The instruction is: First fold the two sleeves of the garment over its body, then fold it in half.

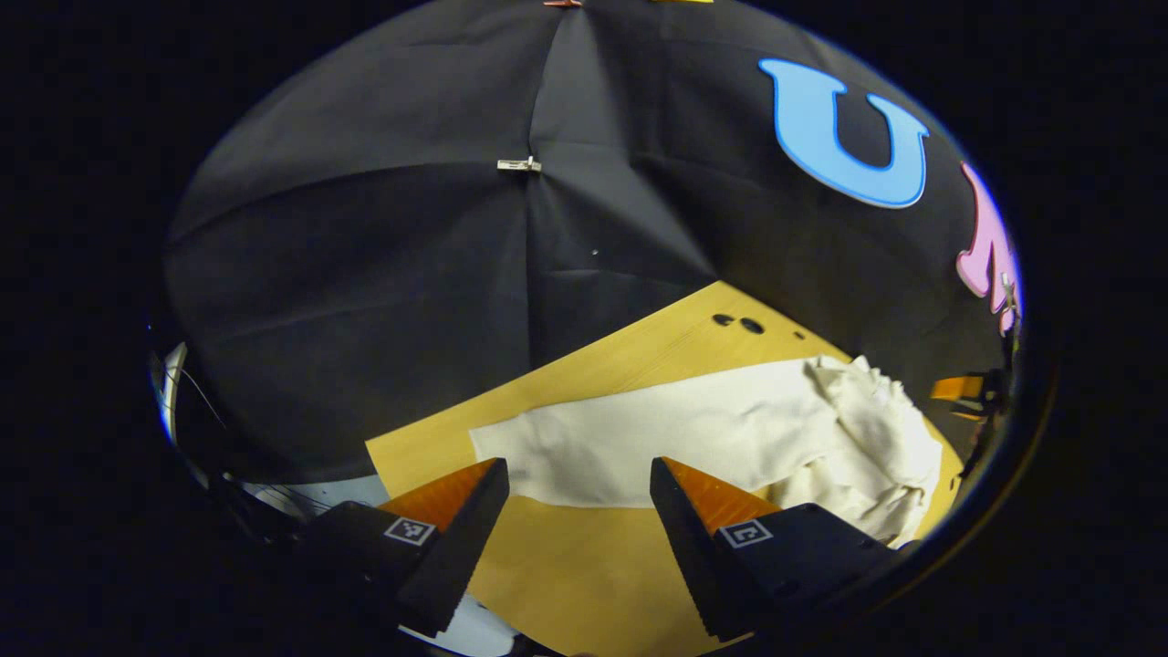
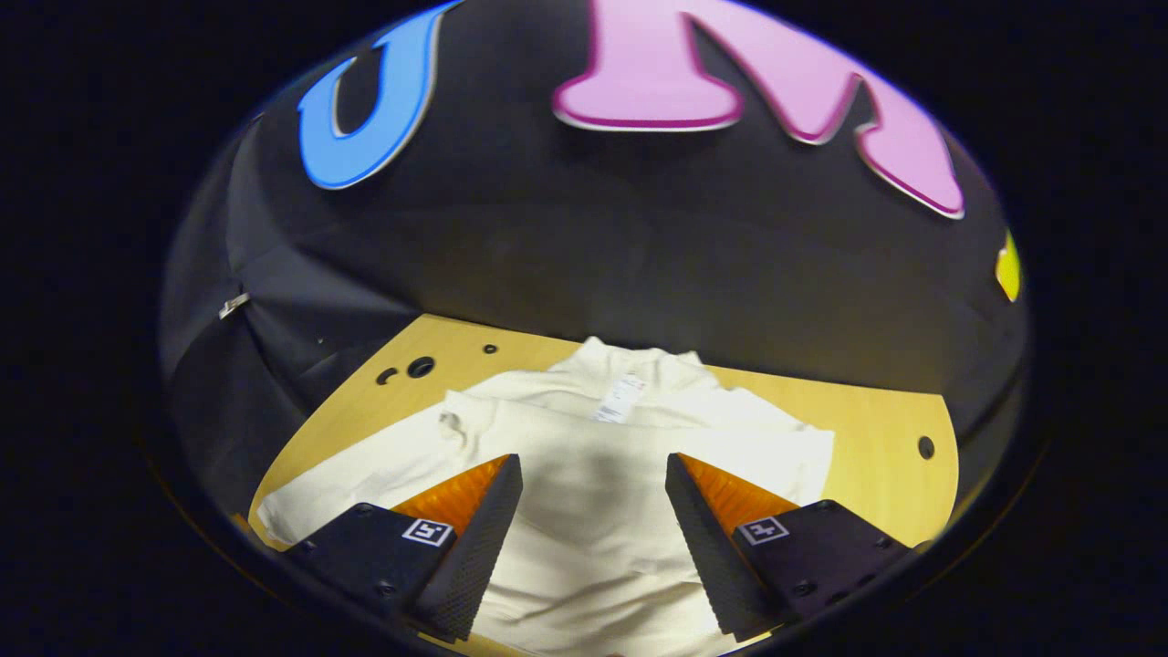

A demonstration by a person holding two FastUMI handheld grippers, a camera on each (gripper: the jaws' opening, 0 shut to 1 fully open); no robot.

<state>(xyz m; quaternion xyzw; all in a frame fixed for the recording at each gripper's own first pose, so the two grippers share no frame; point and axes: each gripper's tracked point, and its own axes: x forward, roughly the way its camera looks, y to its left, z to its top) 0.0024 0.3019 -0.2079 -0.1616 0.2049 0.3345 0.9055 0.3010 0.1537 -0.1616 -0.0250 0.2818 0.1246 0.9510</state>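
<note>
We hold both claws spread above the table [image 2: 876,411]; left claw [image 1: 579,511] faces the shirt's [image 2: 584,474] outstretched sleeve [image 1: 639,438], ready to fold; right claw [image 2: 593,511] hovers over its body.

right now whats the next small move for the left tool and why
Probably lower the left tool onto the outstretched sleeve and pinch it. Its jaws stand open, empty, above the table, and that sleeve lies flat, not yet folded over the garment.

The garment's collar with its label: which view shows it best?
The right gripper view: the collar faces the camera, label visible. The left gripper view shows the garment from the side, its far end bunched.
</note>
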